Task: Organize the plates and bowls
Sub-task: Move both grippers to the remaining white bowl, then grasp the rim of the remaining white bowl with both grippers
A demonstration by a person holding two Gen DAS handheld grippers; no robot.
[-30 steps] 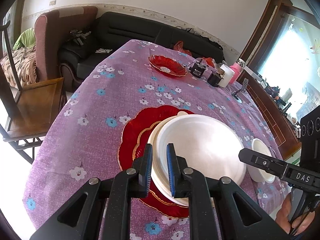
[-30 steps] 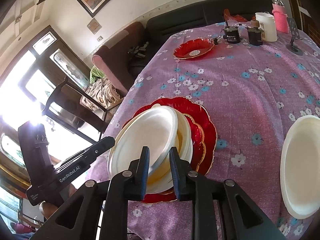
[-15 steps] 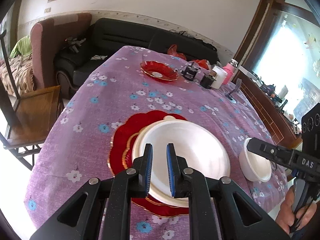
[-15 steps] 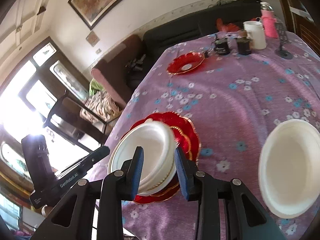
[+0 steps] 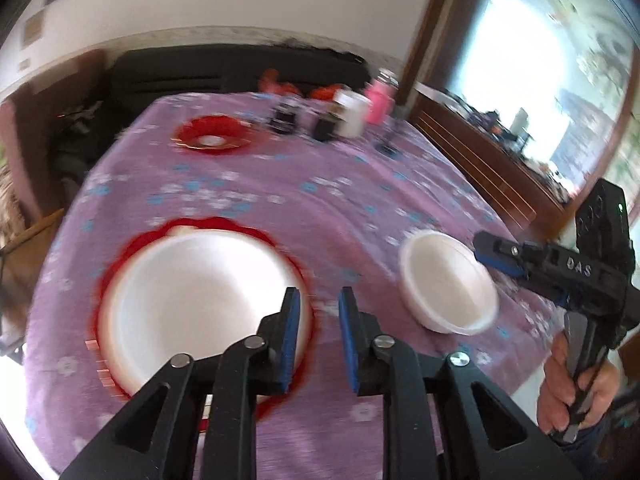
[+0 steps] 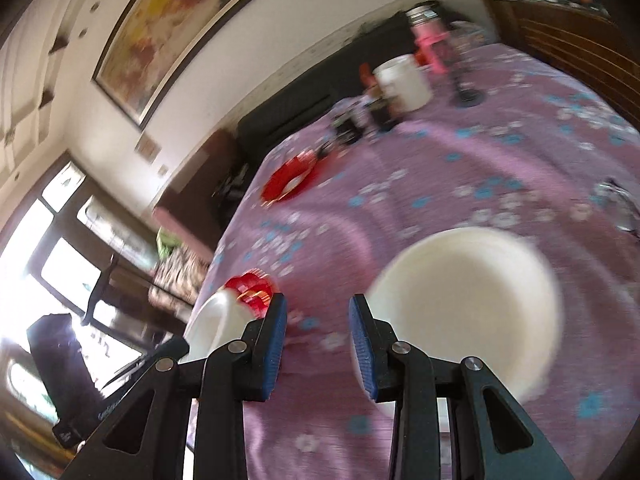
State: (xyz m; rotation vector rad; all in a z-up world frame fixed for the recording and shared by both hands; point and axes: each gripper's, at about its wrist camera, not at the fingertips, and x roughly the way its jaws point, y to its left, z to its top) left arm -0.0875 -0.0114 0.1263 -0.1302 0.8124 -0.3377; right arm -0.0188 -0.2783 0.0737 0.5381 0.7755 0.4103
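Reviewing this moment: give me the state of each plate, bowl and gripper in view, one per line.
White plates: stacked on the big red plate, released.
Big red plate: flat on the table, under the stack.
White bowl: upright, empty, alone on the cloth.
Small red plate: far end, untouched.
Left gripper: opening, nothing between its fingers.
Right gripper: open, empty, beside the bowl.

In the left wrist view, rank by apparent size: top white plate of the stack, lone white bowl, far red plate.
1. top white plate, largest
2. white bowl
3. far red plate, smallest as seen, though distance shrinks it, so true size is unsure.
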